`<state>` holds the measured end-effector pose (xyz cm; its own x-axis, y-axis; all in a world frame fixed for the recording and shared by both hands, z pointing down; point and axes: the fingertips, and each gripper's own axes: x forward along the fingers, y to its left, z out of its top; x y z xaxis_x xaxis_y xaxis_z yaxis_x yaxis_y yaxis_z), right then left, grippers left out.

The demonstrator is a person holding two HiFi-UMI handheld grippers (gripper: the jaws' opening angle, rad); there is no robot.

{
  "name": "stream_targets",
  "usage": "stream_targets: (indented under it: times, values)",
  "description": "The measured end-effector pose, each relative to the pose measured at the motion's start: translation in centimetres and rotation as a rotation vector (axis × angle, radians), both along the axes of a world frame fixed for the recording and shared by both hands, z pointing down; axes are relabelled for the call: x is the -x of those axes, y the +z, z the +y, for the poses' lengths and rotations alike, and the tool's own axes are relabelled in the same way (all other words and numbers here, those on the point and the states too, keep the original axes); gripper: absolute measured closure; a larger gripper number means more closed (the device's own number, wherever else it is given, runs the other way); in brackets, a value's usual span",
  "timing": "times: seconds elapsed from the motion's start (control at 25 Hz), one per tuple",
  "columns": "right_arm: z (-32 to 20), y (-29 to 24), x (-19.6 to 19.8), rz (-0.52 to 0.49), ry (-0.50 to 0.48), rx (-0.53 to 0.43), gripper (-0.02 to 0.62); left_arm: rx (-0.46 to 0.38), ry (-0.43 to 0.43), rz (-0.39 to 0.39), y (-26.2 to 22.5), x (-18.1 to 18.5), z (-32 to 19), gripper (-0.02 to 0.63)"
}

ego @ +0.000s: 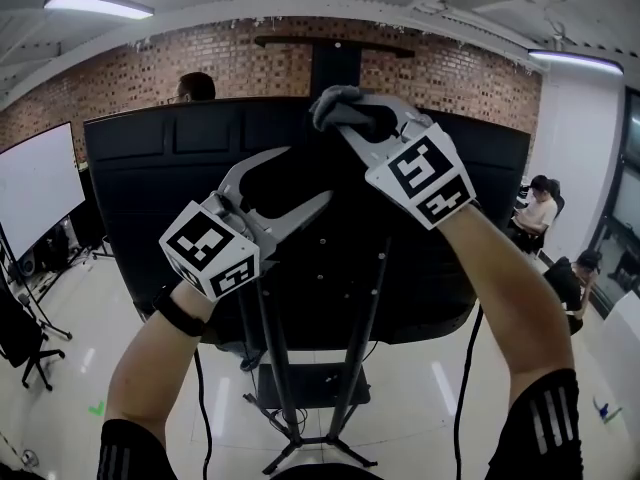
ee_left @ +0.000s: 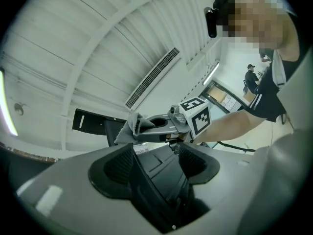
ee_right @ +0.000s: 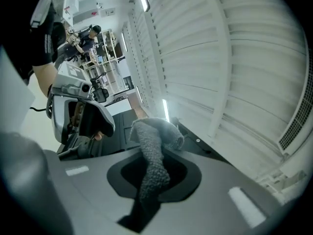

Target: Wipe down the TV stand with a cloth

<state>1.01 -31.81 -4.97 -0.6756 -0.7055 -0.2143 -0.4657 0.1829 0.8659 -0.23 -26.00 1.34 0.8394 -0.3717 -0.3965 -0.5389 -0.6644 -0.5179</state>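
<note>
The back of a large black TV (ego: 160,168) on its black stand (ego: 285,368) fills the middle of the head view. My right gripper (ego: 338,118) is raised to the TV's top edge and is shut on a grey cloth (ego: 335,98), which bunches against that edge. In the right gripper view the cloth (ee_right: 152,141) runs pinched between the jaws. My left gripper (ego: 305,175) is open and holds nothing; it sits just left of and below the right one, in front of the TV's back panel (ee_left: 161,180). The left gripper view shows the right gripper (ee_left: 146,131) with the cloth (ee_left: 131,127).
A small shelf (ego: 310,383) sits low on the stand, and a cable (ego: 470,368) hangs at the right. A person's head (ego: 195,86) shows behind the TV. People sit at the right (ego: 540,208). A whiteboard (ego: 35,188) and an office chair (ego: 25,343) stand at the left.
</note>
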Motion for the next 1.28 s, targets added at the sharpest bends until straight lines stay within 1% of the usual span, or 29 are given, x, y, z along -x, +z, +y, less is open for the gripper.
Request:
stream_targets:
  times: [0.16,0.32,0.44,0.56,0.68,0.8,0.92,1.04,1.28]
  values:
    - [-1.7,-4.0,0.5,0.009,0.044,-0.018,0.557,0.004,-0.018,0.018,-2.5,0.0,-1.7,0.298]
    - [-3.6,-7.1,0.7,0.029,0.094,-0.033,0.558,0.02,-0.018,0.023,-3.9,-0.1,-3.2,0.301]
    - [-4.8,-8.3,0.7,0.032,0.13,-0.027,0.557,0.015,-0.023,0.017,-4.4,-0.2,-3.7,0.301]
    - [-5.0,-8.7,1.0,0.022,0.13,-0.032,0.558,0.015,-0.022,0.03,-4.5,0.1,-3.8,0.301]
    - [-5.1,-7.6,0.9,0.029,0.125,-0.041,0.558,0.024,-0.015,0.04,-3.6,0.3,-3.8,0.301]
    - [-4.9,-6.0,0.7,0.031,0.116,-0.029,0.558,0.029,-0.014,0.04,-2.4,0.5,-3.6,0.301]
    - [-4.8,-4.1,0.8,0.055,0.121,-0.031,0.558,0.028,-0.008,0.04,-0.9,0.4,-3.2,0.301]
    - [-4.7,-2.5,0.8,0.083,0.132,-0.042,0.558,0.046,-0.006,0.039,0.4,0.1,-3.1,0.301]
    - [-4.5,2.2,0.8,0.126,0.143,-0.012,0.558,0.048,0.019,0.062,2.3,0.1,-2.3,0.301]
